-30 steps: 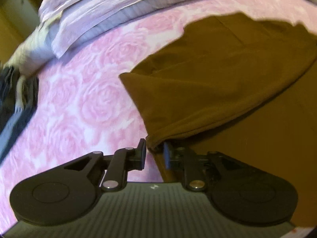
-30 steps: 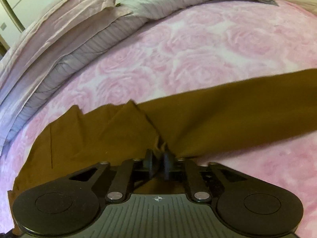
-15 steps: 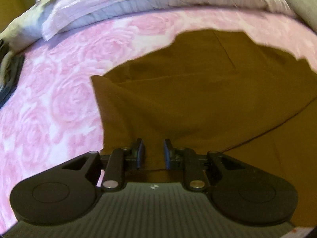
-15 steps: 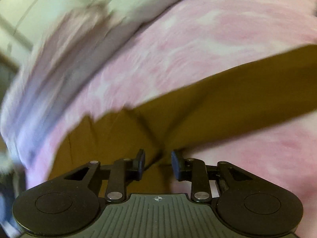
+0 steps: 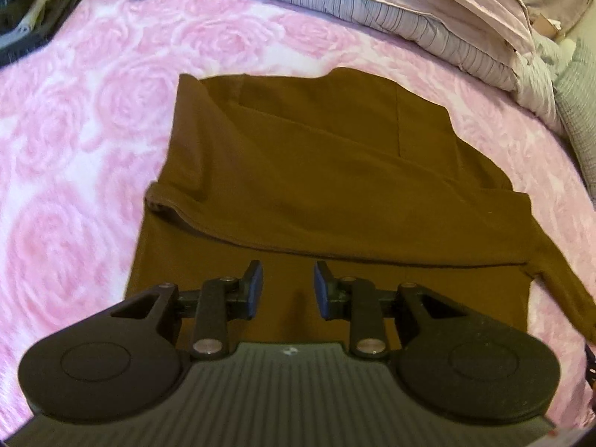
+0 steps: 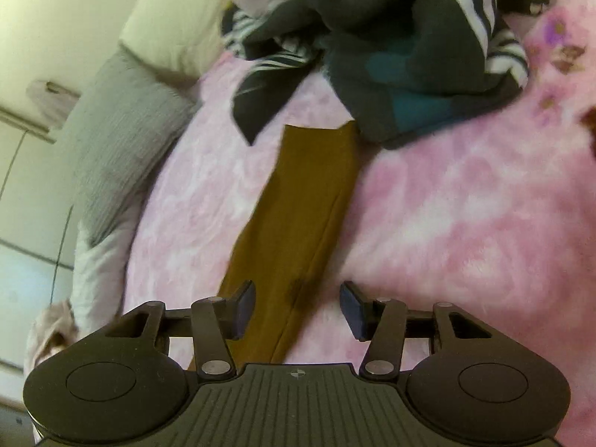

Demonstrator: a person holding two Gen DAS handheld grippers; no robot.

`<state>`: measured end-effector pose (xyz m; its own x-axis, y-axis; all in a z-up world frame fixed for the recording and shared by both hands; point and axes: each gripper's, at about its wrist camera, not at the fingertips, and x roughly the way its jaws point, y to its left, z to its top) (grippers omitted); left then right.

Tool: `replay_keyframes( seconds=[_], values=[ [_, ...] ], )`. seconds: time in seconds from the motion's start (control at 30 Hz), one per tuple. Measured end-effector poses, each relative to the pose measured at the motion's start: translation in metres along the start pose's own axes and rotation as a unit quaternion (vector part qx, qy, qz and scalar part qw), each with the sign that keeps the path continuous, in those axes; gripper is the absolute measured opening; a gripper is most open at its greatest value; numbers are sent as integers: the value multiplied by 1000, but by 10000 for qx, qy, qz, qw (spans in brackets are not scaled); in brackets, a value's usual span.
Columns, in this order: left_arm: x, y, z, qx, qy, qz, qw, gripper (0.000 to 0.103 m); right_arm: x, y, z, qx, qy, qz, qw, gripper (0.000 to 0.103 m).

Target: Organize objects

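Note:
A brown long-sleeved top (image 5: 316, 171) lies spread on the pink rose-patterned bed cover (image 5: 74, 171), one side folded over its middle. My left gripper (image 5: 288, 287) hovers over its near part; the jaws are opening and grip no cloth. In the right wrist view a brown sleeve (image 6: 298, 219) stretches away across the bed. My right gripper (image 6: 298, 307) hangs above the sleeve's near end. Its jaws are opening wide, and the pads do not press on the cloth under them.
A pile of dark clothes with black-and-white stripes (image 6: 391, 37) lies past the sleeve's far end. A grey pillow (image 6: 123, 138) and cream pillow (image 6: 175, 22) lie at the left. A folded lilac duvet (image 5: 372, 11) borders the bed's far side; dark clothing (image 5: 29, 11) sits at the far left.
Both grippers let go of the brown top and spread their jaws. The right gripper swung fast along the sleeve toward the striped clothes. The left rose and rolled, and the top now lies flat.

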<state>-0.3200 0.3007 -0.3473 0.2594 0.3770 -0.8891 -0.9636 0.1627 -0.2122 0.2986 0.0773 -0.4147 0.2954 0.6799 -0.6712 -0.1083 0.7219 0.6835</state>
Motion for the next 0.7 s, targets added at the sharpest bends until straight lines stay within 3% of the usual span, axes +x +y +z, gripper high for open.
replay_keyframes(
  seconds=[0.07, 0.1, 0.2, 0.3, 0.4, 0.47, 0.57, 0.67, 0.7],
  values=[
    [-2, 3, 0, -77, -39, -54, 9999, 24, 6, 11, 0, -205, -87, -240, 9995, 6],
    [-5, 6, 1, -147, -74, -64, 9998, 24, 10, 16, 1, -373, -39, -392, 9985, 0],
    [-14, 24, 6, -384, -181, -38, 9991, 24, 0, 39, -6, -1176, -274, -723, 9900, 0],
    [-25, 47, 12, -626, -296, 84, 9976, 24, -11, 111, -39, -2655, -708, -664, 9592, 0],
    [-34, 72, 15, -900, -377, 123, 9951, 24, -27, 193, -101, -3891, -858, 77, 9172, 0],
    [-38, 87, 15, -1099, -394, 72, 9931, 24, -41, 246, -158, -4617, -786, 725, 8806, 0],
    [-43, 108, 11, -1292, -430, 45, 9907, 24, -62, 307, -261, -5582, -562, 1749, 8091, 0],
    [-46, 132, 5, -1510, -414, 50, 9876, 24, -89, 339, -378, -6369, -250, 2770, 7190, 0],
    [-46, 142, 3, -1573, -404, 88, 9867, 24, -99, 342, -419, -6616, -121, 3090, 6831, 0]
  ],
)
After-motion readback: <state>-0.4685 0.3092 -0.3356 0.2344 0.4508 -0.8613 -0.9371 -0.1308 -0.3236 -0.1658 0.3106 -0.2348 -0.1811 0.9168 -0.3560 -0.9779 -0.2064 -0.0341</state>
